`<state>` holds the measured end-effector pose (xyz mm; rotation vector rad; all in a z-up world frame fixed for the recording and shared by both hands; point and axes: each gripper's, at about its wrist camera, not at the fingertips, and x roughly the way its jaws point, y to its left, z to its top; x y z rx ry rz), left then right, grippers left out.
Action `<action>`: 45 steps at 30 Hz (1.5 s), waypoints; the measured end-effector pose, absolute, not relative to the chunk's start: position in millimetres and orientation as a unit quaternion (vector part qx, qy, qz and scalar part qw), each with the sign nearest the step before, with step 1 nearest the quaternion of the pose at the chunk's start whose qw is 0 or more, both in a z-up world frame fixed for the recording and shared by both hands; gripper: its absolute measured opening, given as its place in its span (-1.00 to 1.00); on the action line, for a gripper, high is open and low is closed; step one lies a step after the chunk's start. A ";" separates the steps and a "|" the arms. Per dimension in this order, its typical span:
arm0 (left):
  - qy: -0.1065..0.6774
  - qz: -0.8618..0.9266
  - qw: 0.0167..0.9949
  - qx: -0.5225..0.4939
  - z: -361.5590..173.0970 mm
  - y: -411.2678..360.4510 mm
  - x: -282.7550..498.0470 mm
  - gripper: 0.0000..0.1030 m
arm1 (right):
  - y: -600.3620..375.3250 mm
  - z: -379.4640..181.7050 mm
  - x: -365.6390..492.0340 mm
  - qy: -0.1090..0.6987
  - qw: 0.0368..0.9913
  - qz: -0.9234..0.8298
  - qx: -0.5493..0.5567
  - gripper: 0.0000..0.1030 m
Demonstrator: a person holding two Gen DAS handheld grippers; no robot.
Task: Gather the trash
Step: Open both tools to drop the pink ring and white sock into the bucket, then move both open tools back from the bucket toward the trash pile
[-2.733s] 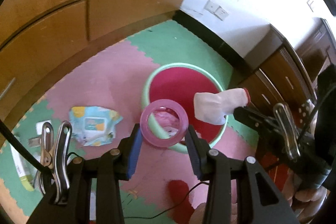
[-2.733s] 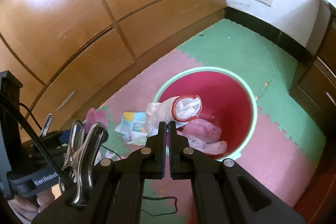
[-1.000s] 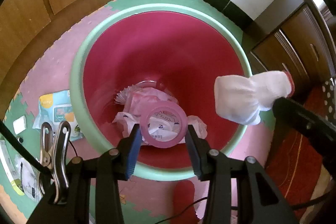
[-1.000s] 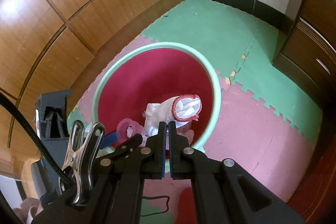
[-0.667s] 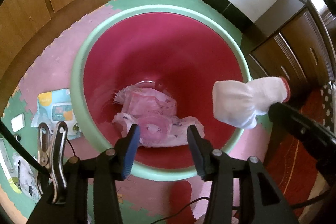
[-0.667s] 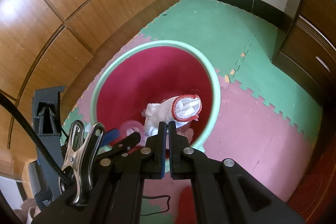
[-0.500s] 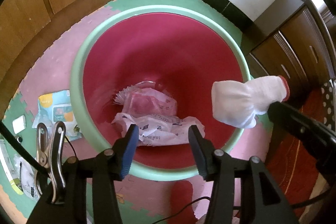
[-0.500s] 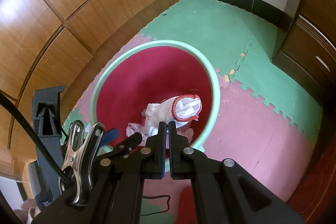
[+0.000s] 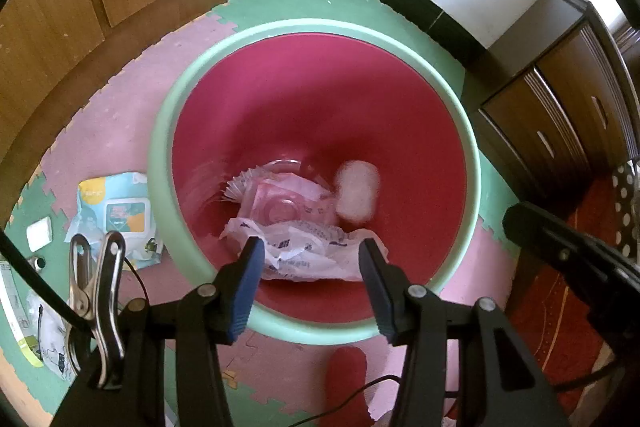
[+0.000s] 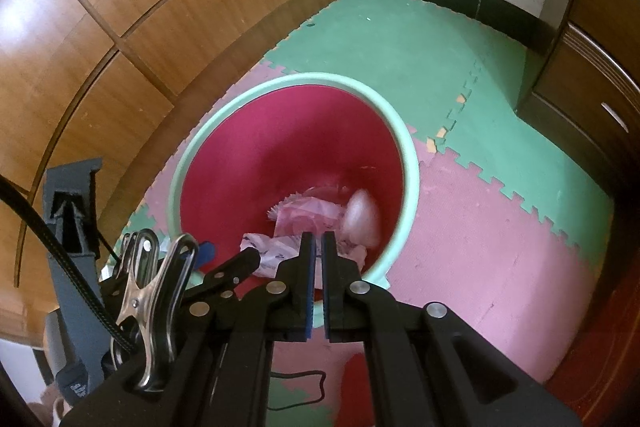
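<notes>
trash, here a blurred white cloth bundle (image 9: 357,195), sits low in the round red plastic bin with a pale green rim (image 9: 160,131), right of centre in the left wrist view, beside crumpled pink and white wrappers (image 9: 296,227) on the bin floor. the right gripper (image 10: 315,251), at lower centre of its view above the near rim, has its jaws just parting with nothing between them; the left gripper (image 9: 310,259) stands open and empty over the bin. to finish the drop well, i judge both tools should clear the rim before moving off. more litter waits: a blue and white wipes packet (image 9: 116,211) lies on the pink and green foam floor mat (image 9: 120,131) at left, so the open left gripper suits it next.
</notes>
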<state>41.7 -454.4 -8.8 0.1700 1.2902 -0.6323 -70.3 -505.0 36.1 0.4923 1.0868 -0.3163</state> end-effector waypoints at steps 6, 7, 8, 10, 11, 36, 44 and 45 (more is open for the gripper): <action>0.587 -0.287 0.753 0.076 -4.0 -450.8 42.8 -0.01 | -500.9 38.2 -68.6 0.510 0.817 -0.147 0.223 -0.73; 0.587 -0.287 0.753 0.075 -3.0 -450.0 42.6 -0.01 | -500.4 38.5 -68.1 0.511 0.817 -0.150 0.220 -0.69; 0.586 -0.287 0.754 0.073 -1.2 -449.0 42.7 -0.01 | -500.3 38.7 -67.7 0.511 0.817 -0.151 0.219 -0.68; 0.584 -0.287 0.756 0.070 3.1 -446.5 42.9 -0.01 | -499.4 40.0 -67.0 0.510 0.818 -0.151 0.220 -0.67; 0.582 -0.288 0.757 0.068 5.9 -445.1 42.9 -0.01 | -498.6 40.6 -66.5 0.509 0.818 -0.151 0.221 -0.67; 0.533 -0.221 0.815 0.052 65.5 -355.4 66.7 -0.01 | -431.9 61.7 -31.0 0.504 0.839 -0.091 0.182 -0.67; 0.524 -0.193 0.829 0.035 82.5 -318.2 72.7 -0.01 | -399.6 66.0 -14.1 0.506 0.844 -0.063 0.165 -0.66; 0.523 -0.190 0.830 0.034 84.5 -313.7 73.1 -0.01 | -394.8 66.9 -11.4 0.506 0.845 -0.059 0.162 -0.66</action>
